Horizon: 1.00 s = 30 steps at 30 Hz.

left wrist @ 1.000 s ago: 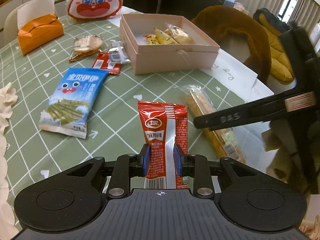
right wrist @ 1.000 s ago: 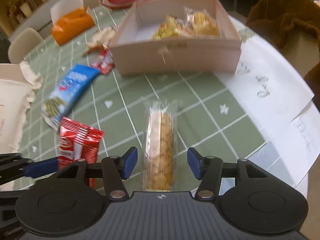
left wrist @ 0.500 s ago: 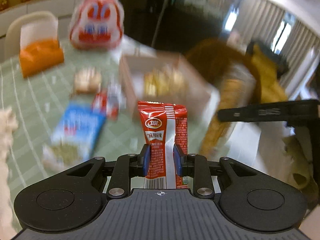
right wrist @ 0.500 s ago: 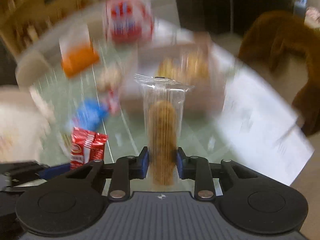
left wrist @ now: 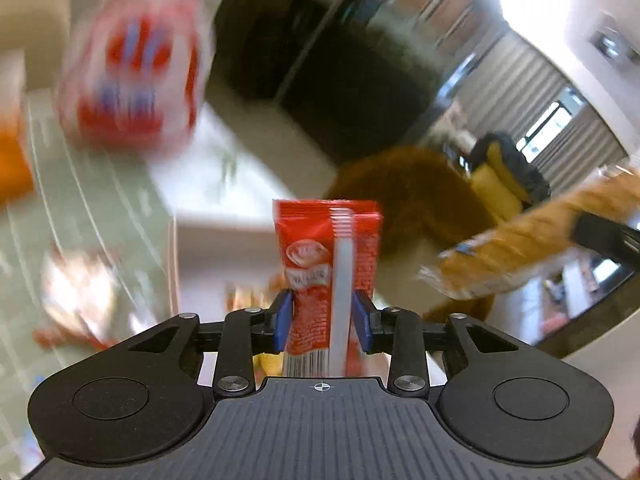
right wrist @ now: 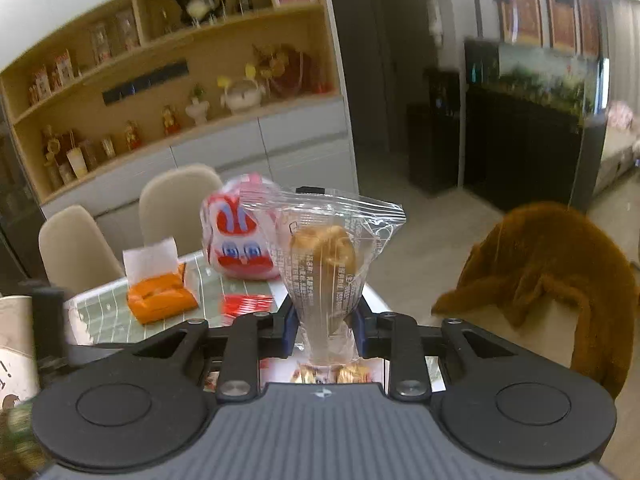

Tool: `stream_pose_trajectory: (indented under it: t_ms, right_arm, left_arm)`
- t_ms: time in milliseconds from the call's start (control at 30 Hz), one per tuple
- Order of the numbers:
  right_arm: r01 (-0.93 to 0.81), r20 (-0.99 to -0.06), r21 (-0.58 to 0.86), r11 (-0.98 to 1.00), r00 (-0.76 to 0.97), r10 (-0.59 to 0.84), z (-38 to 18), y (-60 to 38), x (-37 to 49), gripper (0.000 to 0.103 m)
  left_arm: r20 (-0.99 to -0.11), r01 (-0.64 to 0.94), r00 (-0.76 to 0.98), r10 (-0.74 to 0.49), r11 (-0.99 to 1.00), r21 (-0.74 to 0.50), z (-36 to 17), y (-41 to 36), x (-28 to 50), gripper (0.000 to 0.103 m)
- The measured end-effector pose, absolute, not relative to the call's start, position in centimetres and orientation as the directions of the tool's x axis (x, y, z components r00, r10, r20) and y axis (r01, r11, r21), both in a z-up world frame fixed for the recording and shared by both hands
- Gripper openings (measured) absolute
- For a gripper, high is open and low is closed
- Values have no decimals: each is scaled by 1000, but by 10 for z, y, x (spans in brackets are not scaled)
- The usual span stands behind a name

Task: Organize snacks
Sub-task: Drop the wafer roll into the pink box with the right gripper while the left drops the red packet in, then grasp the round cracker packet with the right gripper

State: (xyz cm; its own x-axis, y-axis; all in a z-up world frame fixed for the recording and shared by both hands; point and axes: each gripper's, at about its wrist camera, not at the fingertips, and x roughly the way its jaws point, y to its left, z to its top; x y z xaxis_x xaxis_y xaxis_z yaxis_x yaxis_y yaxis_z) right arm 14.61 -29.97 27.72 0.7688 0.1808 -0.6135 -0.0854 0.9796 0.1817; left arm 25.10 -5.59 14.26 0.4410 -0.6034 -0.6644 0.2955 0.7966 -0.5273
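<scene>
My left gripper (left wrist: 323, 326) is shut on a red snack packet (left wrist: 326, 276) that stands upright between the blue pads. It is lifted over the pink box (left wrist: 224, 226), whose far wall shows blurred behind the packet. My right gripper (right wrist: 323, 330) is shut on a clear packet of brown biscuits (right wrist: 324, 276), held upright above the box; wrapped snacks inside the box (right wrist: 332, 374) show just below the fingers. The biscuit packet also shows at the right of the left wrist view (left wrist: 516, 240).
A rabbit-face bag (right wrist: 236, 236) and an orange tissue holder (right wrist: 160, 298) stand at the far end of the green checked tablecloth (right wrist: 100, 320). A chair draped in brown fur (right wrist: 548, 276) is at the right. Beige chairs (right wrist: 76, 252) stand behind the table.
Both grippers have risen and tilted up with their packets. The right one closed on the biscuit packet a second ago and lifted it off the table toward the box.
</scene>
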Motion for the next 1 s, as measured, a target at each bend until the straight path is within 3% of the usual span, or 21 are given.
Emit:
stream_pose_trajectory:
  t_ms: [200,267,333,467,533,833,1000]
  right_arm:
    - [-96,-732,322,942,605,312,236,-300,203,27]
    - [-91,-767,403,911,510,390,206,-292,231,30]
    - [-71,-785,445,893,449,427,172,-283,254,39]
    - [25,-832,398,917,432,349,131,-284,276,45]
    - [40,-825,399,916,453,339,128,-294,269,59]
    - [-52,-826,160,986,539,163,134,-284,208,63]
    - [-45,-839,127,991,527,131,120,-282,172,63]
  left_arm:
    - [-673,166,529,-516,841,-515,127,-6,260,36]
    - [-675,103,595,-437,874,-475,125,18,259,36]
    - [-689,37,627,-363,898,-439,120,42,255,36]
    - [-734,25,594,-328,920,-391,108,61,261,36]
    - [-753,61,557,-350,922,-383,99,55,264,36]
    - [-830,219,453,-325,943,-249,60,-8,276,36]
    - [-843,207,462,-275,958,-199,40,-17,282,36]
